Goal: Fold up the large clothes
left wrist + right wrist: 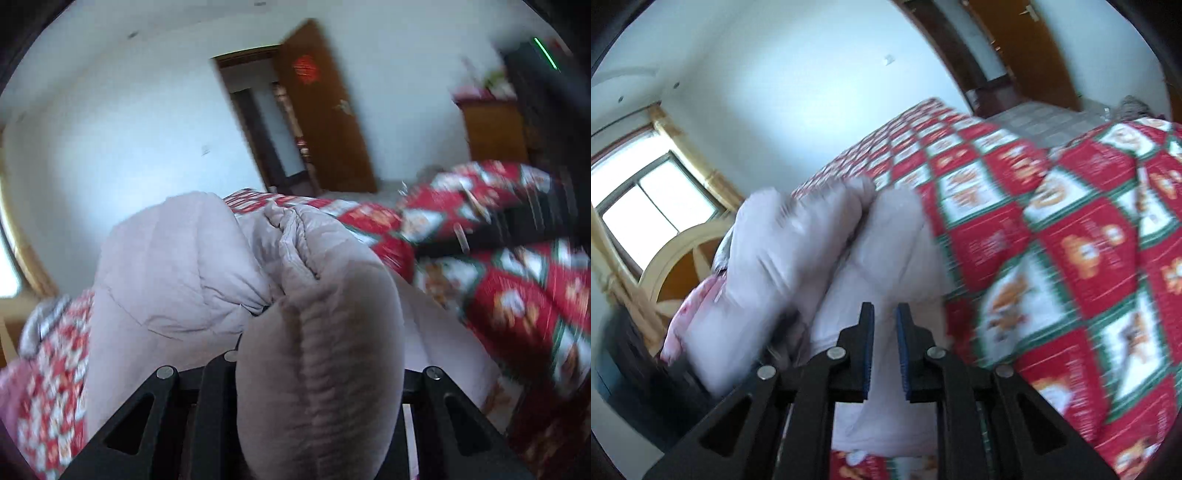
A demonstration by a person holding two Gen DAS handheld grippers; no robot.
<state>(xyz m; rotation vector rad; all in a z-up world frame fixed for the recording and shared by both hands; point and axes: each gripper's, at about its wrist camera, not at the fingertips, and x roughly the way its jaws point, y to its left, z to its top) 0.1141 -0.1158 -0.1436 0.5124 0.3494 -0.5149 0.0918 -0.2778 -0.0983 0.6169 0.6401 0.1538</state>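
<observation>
A pale pink padded coat [177,266] lies bunched on a bed with a red, white and green patterned quilt [517,302]. My left gripper [317,369] is shut on a thick puffy fold of the coat that bulges over and hides its fingertips. In the right wrist view the coat [798,236] lies ahead and to the left. My right gripper [885,321] hovers just above the coat's near part, its fingers [866,332] a narrow gap apart with nothing between them.
The quilt [1052,240] covers the bed to the right. A brown door [325,110] stands open in the white wall behind. A window [653,206] and a wooden headboard [676,266] are at the left. A wooden cabinet [495,129] stands far right.
</observation>
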